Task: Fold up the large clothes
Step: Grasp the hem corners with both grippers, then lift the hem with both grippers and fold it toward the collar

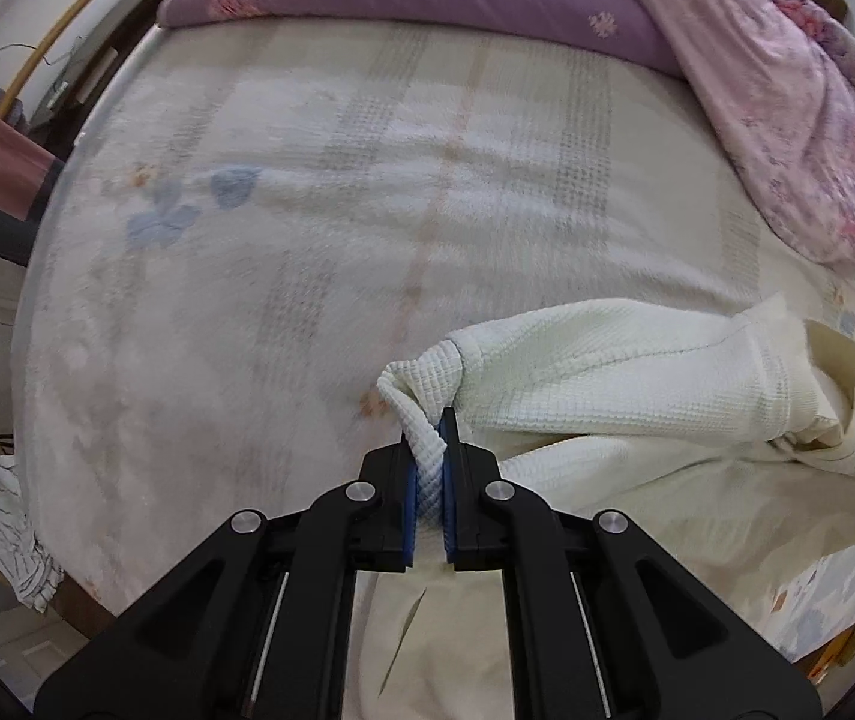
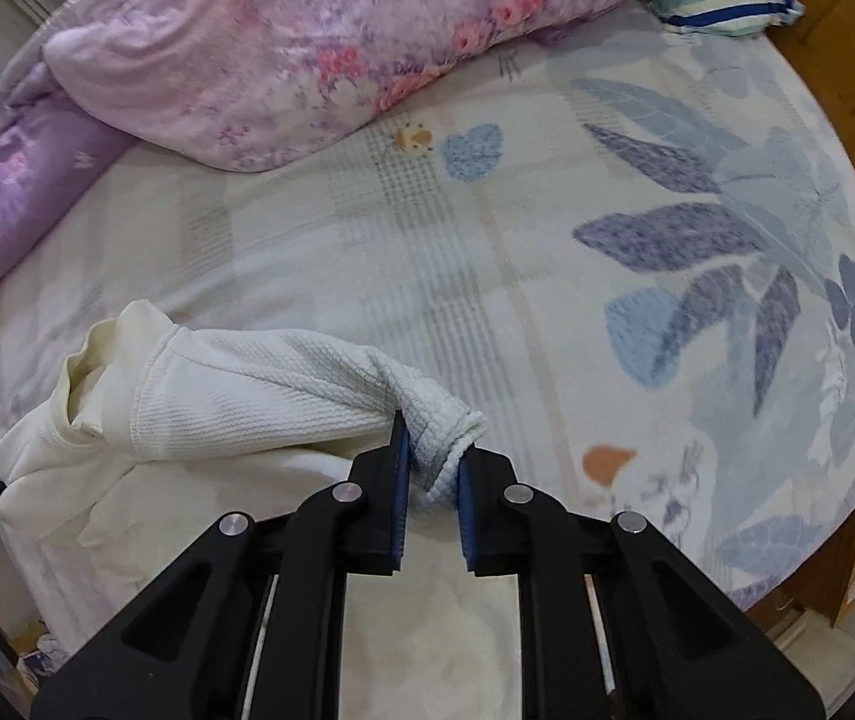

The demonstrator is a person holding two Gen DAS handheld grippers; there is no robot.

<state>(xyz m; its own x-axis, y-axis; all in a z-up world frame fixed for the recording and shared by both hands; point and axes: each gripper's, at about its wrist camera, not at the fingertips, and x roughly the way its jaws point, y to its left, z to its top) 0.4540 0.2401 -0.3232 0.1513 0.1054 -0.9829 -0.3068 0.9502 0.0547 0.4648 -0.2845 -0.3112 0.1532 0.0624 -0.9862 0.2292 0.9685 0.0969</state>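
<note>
- The left gripper [image 1: 427,468] is clamped on one corner of the white sweater [image 1: 637,372].
- The right gripper [image 2: 434,468] pinches the opposite corner.
- The sweater hangs at 6 o'clock over the bed [image 2: 367,252].
- The knit appears soft and light; the ribbed edges look like the best holds.

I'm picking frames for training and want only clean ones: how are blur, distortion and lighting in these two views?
Left wrist view: the bedspread is smeared by motion, while the white garment in the left gripper stays crisp. Right wrist view: the leaf print is streaked and the quilt soft, but the right gripper is sharp. Both: strong fisheye bending, dark corners, soft even light, no glare.
</note>
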